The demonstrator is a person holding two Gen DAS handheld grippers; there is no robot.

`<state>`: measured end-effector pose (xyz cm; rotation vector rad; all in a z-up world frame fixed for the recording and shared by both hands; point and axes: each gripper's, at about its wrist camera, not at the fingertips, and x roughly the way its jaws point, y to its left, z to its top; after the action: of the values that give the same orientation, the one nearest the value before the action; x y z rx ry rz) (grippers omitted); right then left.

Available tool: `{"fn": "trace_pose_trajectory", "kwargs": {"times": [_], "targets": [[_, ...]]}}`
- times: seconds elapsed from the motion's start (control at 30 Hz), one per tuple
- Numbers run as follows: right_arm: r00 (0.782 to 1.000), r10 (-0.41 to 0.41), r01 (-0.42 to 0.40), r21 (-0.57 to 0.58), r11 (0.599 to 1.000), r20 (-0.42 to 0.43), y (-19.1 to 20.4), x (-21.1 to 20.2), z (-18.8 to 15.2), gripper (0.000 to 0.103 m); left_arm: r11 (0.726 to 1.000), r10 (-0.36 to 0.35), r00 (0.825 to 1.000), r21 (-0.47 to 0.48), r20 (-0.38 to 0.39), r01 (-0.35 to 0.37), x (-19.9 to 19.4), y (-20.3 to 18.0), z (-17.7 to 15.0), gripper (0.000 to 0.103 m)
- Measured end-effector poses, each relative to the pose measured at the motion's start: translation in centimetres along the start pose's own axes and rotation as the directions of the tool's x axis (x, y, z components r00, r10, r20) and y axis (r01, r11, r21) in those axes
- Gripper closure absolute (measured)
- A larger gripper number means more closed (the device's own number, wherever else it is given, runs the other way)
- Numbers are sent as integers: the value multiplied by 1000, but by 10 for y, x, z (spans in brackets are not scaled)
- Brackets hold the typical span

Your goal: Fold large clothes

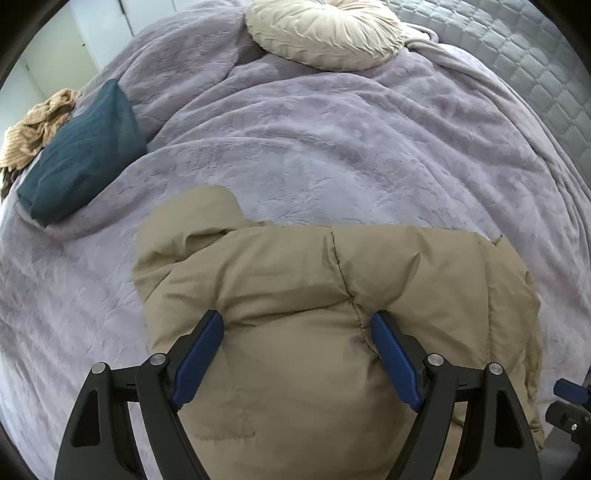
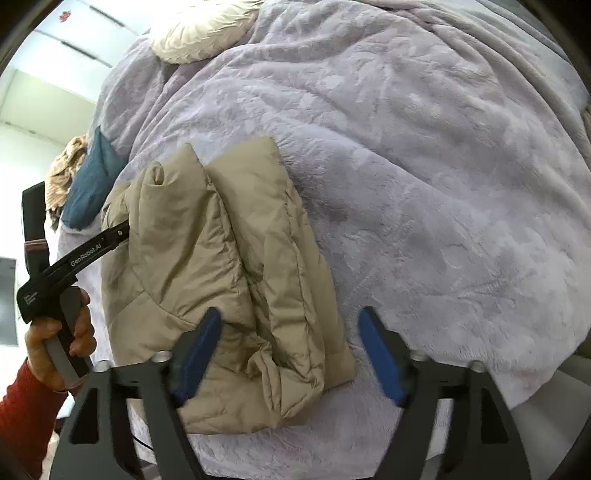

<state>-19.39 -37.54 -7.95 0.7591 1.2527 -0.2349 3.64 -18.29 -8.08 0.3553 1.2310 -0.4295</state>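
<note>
A beige puffer jacket point(image 1: 314, 288) lies folded into a compact bundle on the lilac blanket point(image 1: 332, 147) of a bed. My left gripper point(image 1: 297, 325) is open, its blue fingers spread over the near part of the jacket. In the right wrist view the jacket point(image 2: 221, 277) lies left of centre. My right gripper point(image 2: 290, 325) is open over the jacket's near right corner. The left gripper's black body point(image 2: 85, 254) reaches the jacket's left side there, its fingertips hidden behind the fabric.
A round cream cushion point(image 1: 325, 33) lies at the head of the bed. A folded teal garment point(image 1: 81, 155) and a tan crumpled cloth point(image 1: 37, 125) lie at the far left. A grey quilted cover point(image 1: 535, 74) shows at the right.
</note>
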Motion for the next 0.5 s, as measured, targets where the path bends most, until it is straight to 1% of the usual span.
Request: {"fn": "trace_pose_trajectory", "kwargs": {"times": [0.1,0.13,0.27,0.47,0.5], "targets": [[1000,-4,3,-49,999,-21,6,5,4,19,1000,-10,1000,-25,3,10,-11,8,-4,20],[1000,1,-3,-58,998,-28,6,7,5,17,999,-13,1000,-30,5,13,-14,11,-6,20],[999,18,-21,-70,997,-42,9,13,10,17,999,-11,1000,-41,6,11,-28,21,-16,20],[999,45,-46,-71,996,-17,10,14,12,15,996,-19,1000,-82,-7,18,-42,36,-35,20],[999,49,-50,-75,996,-10,11,14,12,14,995,-29,1000,-99,-11,27,-43,39,-39,17]]}}
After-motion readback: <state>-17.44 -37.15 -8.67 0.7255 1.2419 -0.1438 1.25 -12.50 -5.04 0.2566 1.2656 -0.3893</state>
